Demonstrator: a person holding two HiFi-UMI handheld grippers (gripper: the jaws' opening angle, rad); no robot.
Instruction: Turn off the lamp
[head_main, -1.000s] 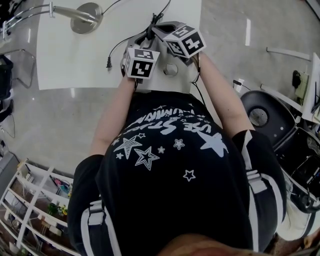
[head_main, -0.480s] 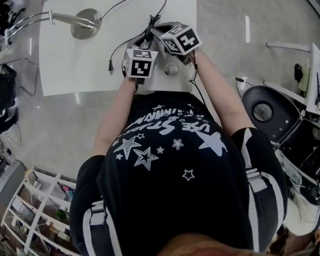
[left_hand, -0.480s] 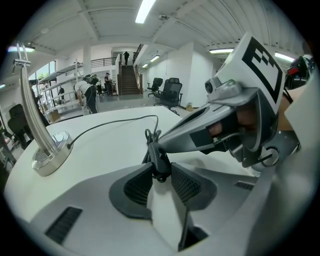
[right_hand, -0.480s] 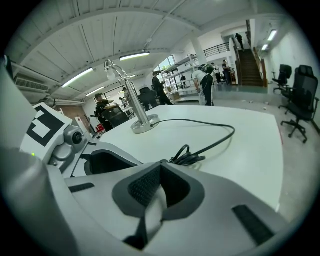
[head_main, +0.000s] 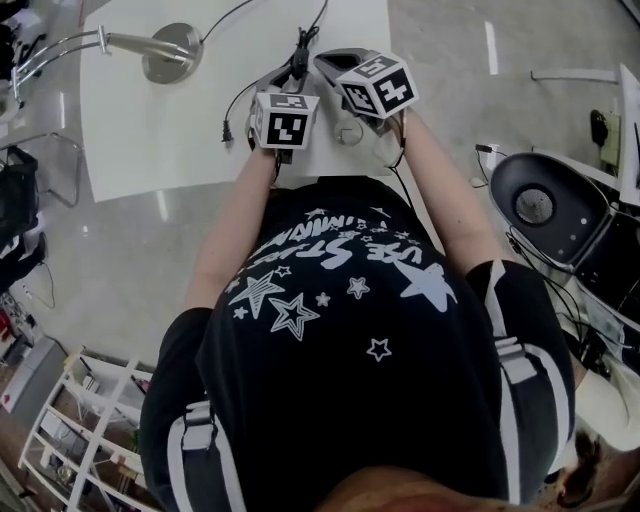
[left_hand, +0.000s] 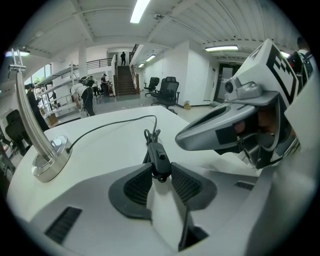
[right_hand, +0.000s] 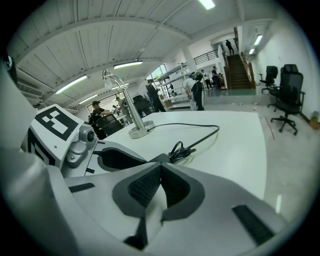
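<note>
Table (head_main: 150, 140), white, rectangular: 1. Bears everything listed below.

Lamp (head_main: 170, 52), round metal base with a curved stem: 1. It stands at the table's far left corner, at 10 o'clock from the grippers and well apart from them.

Cord (left_hand: 110, 125), black: 1. It runs from the lamp base across the tabletop to a loose bunch (right_hand: 180, 149) just ahead of the jaws.

In-line switch (left_hand: 159, 157), black, on that cord: 1.

Plug (head_main: 226, 131): 1, lying free at 9 o'clock of the left gripper.

Grippers: 2, side by side.
- Left gripper (left_hand: 160, 174): pads clamped on the switch, one on each side.
- Right gripper (right_hand: 160, 172): pads brought together at the tips, nothing between them, its nose beside the left gripper's jaws.

Edges: both grippers work near the table's near edge, and the right one is close to the right edge at 3 o'clock.

Open room: bare tabletop from 9 to 11 o'clock, between the plug and the lamp base.
</note>
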